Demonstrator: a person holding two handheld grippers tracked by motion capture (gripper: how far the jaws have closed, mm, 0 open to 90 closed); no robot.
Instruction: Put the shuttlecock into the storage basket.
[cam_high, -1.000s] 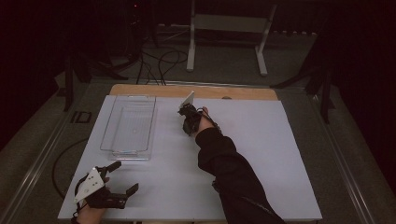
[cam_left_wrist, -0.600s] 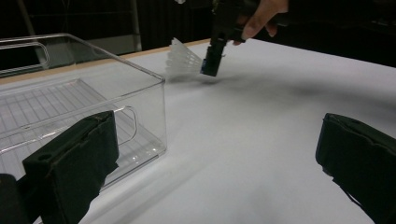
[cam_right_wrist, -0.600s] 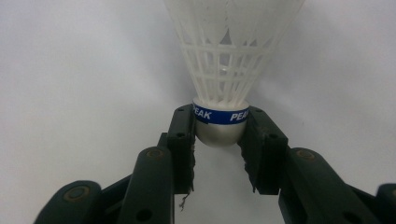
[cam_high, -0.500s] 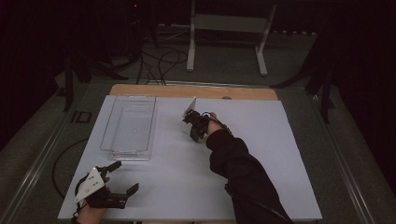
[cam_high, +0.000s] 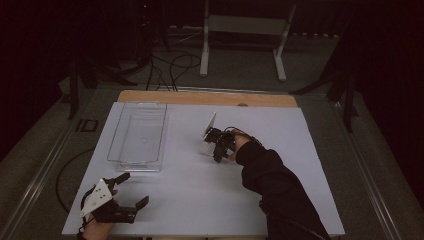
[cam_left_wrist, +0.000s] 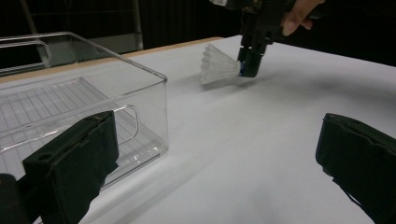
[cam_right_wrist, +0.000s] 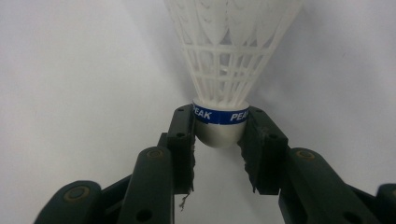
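Right gripper (cam_right_wrist: 219, 135) clamping white shuttlecock (cam_right_wrist: 227, 56), blue band reading "PEAK"

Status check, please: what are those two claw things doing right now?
Right gripper shut on shuttlecock. Left gripper open, idle beside clear bin. Nothing blocking.
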